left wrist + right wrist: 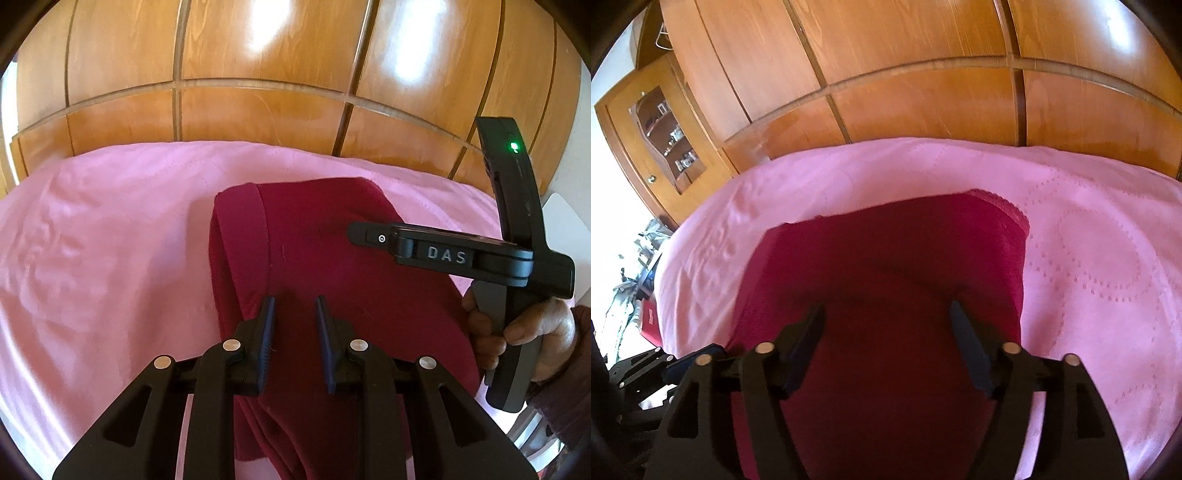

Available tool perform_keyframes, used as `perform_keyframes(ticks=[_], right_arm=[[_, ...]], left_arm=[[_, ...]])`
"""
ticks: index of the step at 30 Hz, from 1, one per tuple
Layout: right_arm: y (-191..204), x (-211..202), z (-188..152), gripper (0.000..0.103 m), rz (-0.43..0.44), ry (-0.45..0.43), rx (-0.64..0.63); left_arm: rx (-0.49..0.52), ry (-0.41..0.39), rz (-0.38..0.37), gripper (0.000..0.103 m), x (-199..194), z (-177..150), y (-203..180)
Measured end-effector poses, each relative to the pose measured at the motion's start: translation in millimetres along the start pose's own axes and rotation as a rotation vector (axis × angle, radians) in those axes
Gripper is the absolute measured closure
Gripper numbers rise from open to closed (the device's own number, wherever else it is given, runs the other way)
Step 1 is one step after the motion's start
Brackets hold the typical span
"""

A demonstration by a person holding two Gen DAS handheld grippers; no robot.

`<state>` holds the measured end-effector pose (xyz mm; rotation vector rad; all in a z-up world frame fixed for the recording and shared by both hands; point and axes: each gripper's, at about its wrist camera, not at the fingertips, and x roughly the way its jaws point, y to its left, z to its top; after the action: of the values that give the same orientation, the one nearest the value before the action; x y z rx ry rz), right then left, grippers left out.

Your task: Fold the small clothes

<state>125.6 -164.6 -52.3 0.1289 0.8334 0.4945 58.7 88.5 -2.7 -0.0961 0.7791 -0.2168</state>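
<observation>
With both the left gripper and right gripper open and empty, the dark red knit garment looks part-folded on the pink bedspread, final folds pending.

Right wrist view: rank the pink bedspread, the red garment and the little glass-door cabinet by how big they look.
1. Pink bedspread.
2. Red garment, though it lies nearer the camera, so it is enlarged.
3. Glass-door cabinet, clearly smallest, and farthest away.
</observation>
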Motion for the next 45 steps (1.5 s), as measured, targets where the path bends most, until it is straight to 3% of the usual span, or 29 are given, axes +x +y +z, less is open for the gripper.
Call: perform_keyframes(ticks=[2,10,11,13,21,28,32,37,40,45], right_arm=[[2.5,-6.9,1.1,0.021,0.009,-0.014,0.006],[-21.7,-38.7,-10.6,0.014,0.066,-0.040,0.125],[-26.2,-39.8,-12.7,0.014,0.076,-0.034,0.145],[-36.9,-40.5,-19.3,0.013,0.102,-0.016,0.186],[-50.5,-26.9,-33.3,0.013,0.234,0.049,0.274],[-43.6,-16.2,-33.3,0.021,0.247,0.077,0.236],[-43.9,-13.1,-34.9,0.033,0.246,0.084,0.223],[-34.6,-24.5,-31.2,0.062,0.213,0.071,0.176],[-27.3,-36.2,-28.6,0.067,0.216,0.048,0.148],[-24.3,-55.5,-22.5,0.070,0.233,-0.006,0.133]], left_arm=[[-0.006,-0.020,0.009,0.063,-7.6,0.7,1.0],[-0.003,-0.031,0.033,0.061,-15.4,-0.2,5.2],[-0.004,-0.029,0.032,0.049,-15.7,-0.8,6.0],[-0.013,-0.034,0.024,0.041,-16.4,-3.4,7.7],[-0.019,0.022,-0.004,0.041,-1.8,-7.9,12.8],[-0.065,0.047,-0.069,0.038,14.2,-13.1,27.2],[-0.109,0.054,-0.172,0.040,25.7,-18.4,38.7],[-0.138,0.044,-0.288,0.068,24.3,-18.4,45.2],[-0.166,0.035,-0.370,0.075,19.1,-12.2,48.3],[-0.167,0.006,-0.483,0.076,10.9,6.2,31.0]])
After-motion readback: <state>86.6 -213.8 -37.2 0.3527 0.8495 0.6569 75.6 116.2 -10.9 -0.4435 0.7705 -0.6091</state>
